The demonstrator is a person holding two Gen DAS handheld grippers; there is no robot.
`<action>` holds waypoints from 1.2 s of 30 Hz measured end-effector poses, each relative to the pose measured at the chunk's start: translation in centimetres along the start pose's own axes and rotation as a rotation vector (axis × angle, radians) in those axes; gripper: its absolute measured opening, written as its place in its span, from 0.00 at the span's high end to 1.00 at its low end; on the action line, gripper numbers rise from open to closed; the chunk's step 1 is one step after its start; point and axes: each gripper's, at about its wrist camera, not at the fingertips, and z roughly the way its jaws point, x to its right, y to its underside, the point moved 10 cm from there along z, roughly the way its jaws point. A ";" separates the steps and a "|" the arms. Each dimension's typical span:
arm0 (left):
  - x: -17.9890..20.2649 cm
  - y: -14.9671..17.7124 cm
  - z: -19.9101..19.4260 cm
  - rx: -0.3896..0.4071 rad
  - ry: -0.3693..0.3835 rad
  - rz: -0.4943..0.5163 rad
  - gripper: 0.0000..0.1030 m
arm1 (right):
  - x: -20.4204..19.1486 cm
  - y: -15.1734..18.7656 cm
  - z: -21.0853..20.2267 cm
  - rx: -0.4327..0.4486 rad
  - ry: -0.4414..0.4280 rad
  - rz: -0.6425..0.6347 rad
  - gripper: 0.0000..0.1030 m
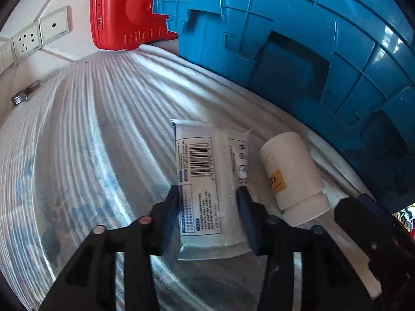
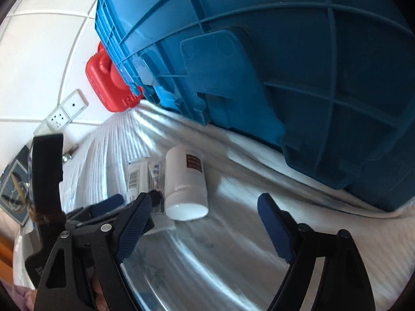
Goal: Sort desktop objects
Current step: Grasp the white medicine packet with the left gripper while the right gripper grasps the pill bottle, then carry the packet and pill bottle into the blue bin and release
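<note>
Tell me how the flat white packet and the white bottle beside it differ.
The packet is flat and soft, while the bottle is a rigid cylinder lying on its side. The packet shows a barcode and dense print; the bottle carries a small orange label. The packet sits between the left gripper pads, which touch its edges, while the bottle lies free ahead of the open right gripper. Both are white and rest on the striped cloth near the blue crate.

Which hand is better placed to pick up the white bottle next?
The right. Its open gripper faces the lying white bottle with nothing between its fingers, while the left gripper is already clamped on the packet.
</note>
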 end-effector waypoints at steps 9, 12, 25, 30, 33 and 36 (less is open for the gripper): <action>-2.7 0.9 -2.1 0.020 -0.065 0.028 0.61 | -2.1 1.4 3.1 -0.090 -0.011 -0.057 0.29; -3.2 1.2 -2.5 0.017 -0.068 0.008 0.64 | -2.8 1.5 4.6 -0.130 -0.011 -0.083 0.29; -5.1 2.1 -10.4 0.101 -0.184 -0.112 0.66 | -6.1 0.8 0.5 -0.092 -0.079 -0.207 0.56; -5.1 2.6 -15.8 0.163 -0.248 -0.160 0.66 | -8.5 0.0 -3.9 -0.043 -0.159 -0.267 0.56; -4.4 2.2 -19.9 0.227 -0.292 -0.164 0.66 | -10.0 -1.0 -7.4 0.006 -0.211 -0.301 0.56; -3.2 1.6 -23.8 0.285 -0.330 -0.168 0.66 | -11.3 -2.2 -11.7 0.058 -0.269 -0.339 0.56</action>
